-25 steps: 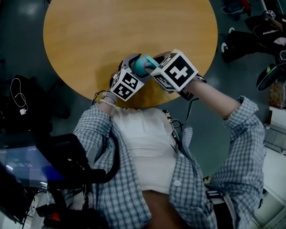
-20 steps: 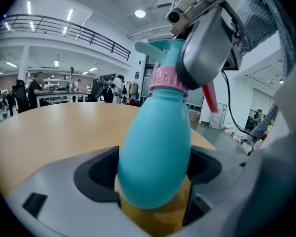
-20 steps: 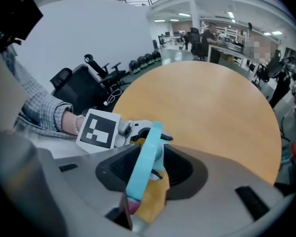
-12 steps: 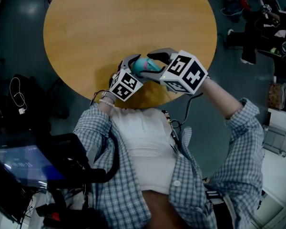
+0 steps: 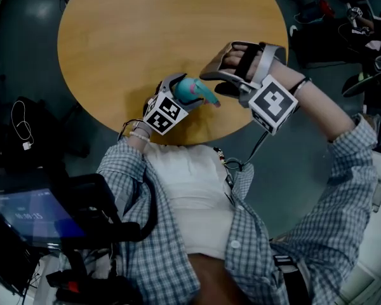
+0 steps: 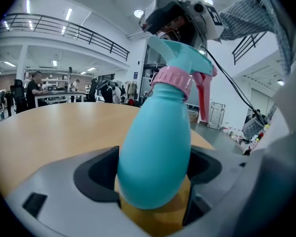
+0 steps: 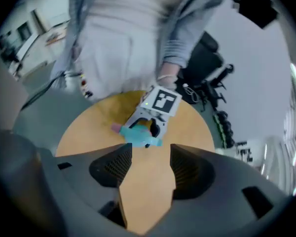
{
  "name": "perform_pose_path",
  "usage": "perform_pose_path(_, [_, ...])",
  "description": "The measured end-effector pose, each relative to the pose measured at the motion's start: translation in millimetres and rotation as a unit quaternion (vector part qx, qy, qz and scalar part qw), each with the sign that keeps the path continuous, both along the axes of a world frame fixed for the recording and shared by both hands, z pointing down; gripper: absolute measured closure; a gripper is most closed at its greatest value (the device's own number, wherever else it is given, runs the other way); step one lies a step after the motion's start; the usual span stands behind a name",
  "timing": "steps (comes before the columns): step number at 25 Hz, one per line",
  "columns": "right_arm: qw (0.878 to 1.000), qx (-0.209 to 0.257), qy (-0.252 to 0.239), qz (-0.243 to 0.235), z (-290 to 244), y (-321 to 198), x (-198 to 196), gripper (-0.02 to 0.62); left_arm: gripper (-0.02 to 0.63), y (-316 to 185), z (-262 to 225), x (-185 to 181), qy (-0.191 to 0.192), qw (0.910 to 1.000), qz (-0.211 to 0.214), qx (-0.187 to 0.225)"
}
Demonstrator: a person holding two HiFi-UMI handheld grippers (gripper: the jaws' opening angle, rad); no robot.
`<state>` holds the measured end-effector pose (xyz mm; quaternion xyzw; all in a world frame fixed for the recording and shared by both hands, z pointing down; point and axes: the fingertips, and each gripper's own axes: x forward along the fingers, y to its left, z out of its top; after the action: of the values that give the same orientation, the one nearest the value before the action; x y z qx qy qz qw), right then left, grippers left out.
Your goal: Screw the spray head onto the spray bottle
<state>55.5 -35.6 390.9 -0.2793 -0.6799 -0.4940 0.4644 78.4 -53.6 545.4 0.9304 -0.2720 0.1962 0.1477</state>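
Left gripper [image 5: 180,86]: jaws pinched on teal spray bottle [image 5: 189,91], close to the near edge of round table [image 5: 146,30]; spray head [image 6: 180,53] on top. Right gripper [image 5: 225,61]: jaws just opened wide, nothing between them, apart from the bottle. Broad tabletop extends beyond.

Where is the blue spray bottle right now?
In the head view the spray bottle is mid-picture, at the near edge of the round table, clamped in the left gripper. The right gripper, jaws just opened and empty, hovers beside it on the right.
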Motion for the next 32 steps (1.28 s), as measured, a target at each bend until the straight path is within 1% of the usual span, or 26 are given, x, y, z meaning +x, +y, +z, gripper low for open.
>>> perform_pose_path(1, [0.999,0.016,0.019,-0.041,5.9,4.5,2.8,0.36,0.201,-0.2,-0.1,0.6,0.0,1.0,0.001,0.0])
perform_pose_path(2, [0.997,0.023,0.028,-0.067,9.6,8.3,2.6,0.359,0.201,-0.3,-0.2,1.0,0.0,1.0,0.002,0.0])
perform_pose_path(6, [0.991,0.022,0.028,-0.128,17.1,19.4,-11.4,0.36,0.202,-0.3,0.2,1.8,-0.001,1.0,0.002,-0.001])
perform_pose_path(8, [0.981,0.049,0.044,-0.185,26.6,19.3,-12.1,0.36,0.201,-1.1,0.2,1.9,-0.001,1.0,0.0,-0.002])
perform_pose_path(10, [0.964,0.084,0.074,-0.241,37.8,15.4,-7.9,0.36,0.201,-1.7,0.0,3.3,-0.001,1.0,0.001,-0.002])
perform_pose_path(12, [0.95,0.102,0.09,-0.281,47.5,14.7,-7.1,0.367,0.201,-2.1,0.1,3.8,-0.002,1.0,0.002,-0.002])
perform_pose_path(14, [0.94,0.111,0.1,-0.308,56.3,14.7,-7.8,0.423,0.201,-2.6,-0.4,3.4,-0.002,1.0,0.002,0.0])
perform_pose_path(15, [0.937,0.111,0.107,-0.314,59.6,14.1,-6.8,0.443,0.201,-2.6,-0.9,3.8,-0.002,1.0,0.001,0.0])
perform_pose_path(16, [0.936,0.11,0.113,-0.314,62.0,13.3,-5.6,0.462,0.201,-2.5,-1.3,4.6,-0.001,1.0,0.001,0.001])
perform_pose_path(18, [0.938,0.104,0.123,-0.307,64.4,12.7,-4.0,0.469,0.201,-2.2,-2.1,6.1,-0.001,1.0,0.003,0.001])
perform_pose_path(20, [0.946,0.085,0.132,-0.283,65.4,12.2,-3.4,0.469,0.201,-2.4,-2.3,6.5,-0.002,1.0,0.002,0.001])
perform_pose_path(21, [0.954,0.066,0.138,-0.257,65.8,11.3,-3.2,0.469,0.201,-3.0,-2.4,6.4,-0.002,1.0,0.001,0.0])
perform_pose_path(22, [0.964,0.038,0.143,-0.218,66.3,10.2,-2.9,0.471,0.201,-3.7,-2.6,6.3,-0.002,1.0,0.0,0.001])
perform_pose_path(23, [0.974,0.004,0.15,-0.17,66.7,9.2,-2.5,0.472,0.201,-4.2,-2.8,6.2,-0.002,1.0,0.0,0.001])
perform_pose_path(24, [0.981,-0.034,0.155,-0.115,66.8,8.8,-2.3,0.472,0.201,-4.5,-2.9,6.2,-0.003,1.0,0.0,0.001])
perform_pose_path(25, [0.983,-0.072,0.16,-0.06,66.5,9.1,-2.3,0.474,0.201,-4.4,-2.9,6.4,-0.003,1.0,0.0,0.001])
perform_pose_path(26, [0.981,-0.104,0.163,-0.01,65.5,9.9,-2.8,0.474,0.201,-4.0,-2.8,6.6,-0.003,1.0,0.0,0.002])
perform_pose_path(28, [0.973,-0.148,0.16,0.069,62.9,11.1,-5.5,0.474,0.201,-2.9,-2.6,6.8,-0.002,1.0,0.001,0.002])
perform_pose_path(30, [0.965,-0.171,0.148,0.132,62.5,10.9,-7.7,0.474,0.201,-2.0,-2.5,6.4,-0.002,1.0,0.001,0.002])
perform_pose_path(32, [0.954,-0.188,0.132,0.194,62.1,10.0,-9.2,0.474,0.201,-1.9,-2.7,6.3,-0.002,1.0,0.0,0.003])
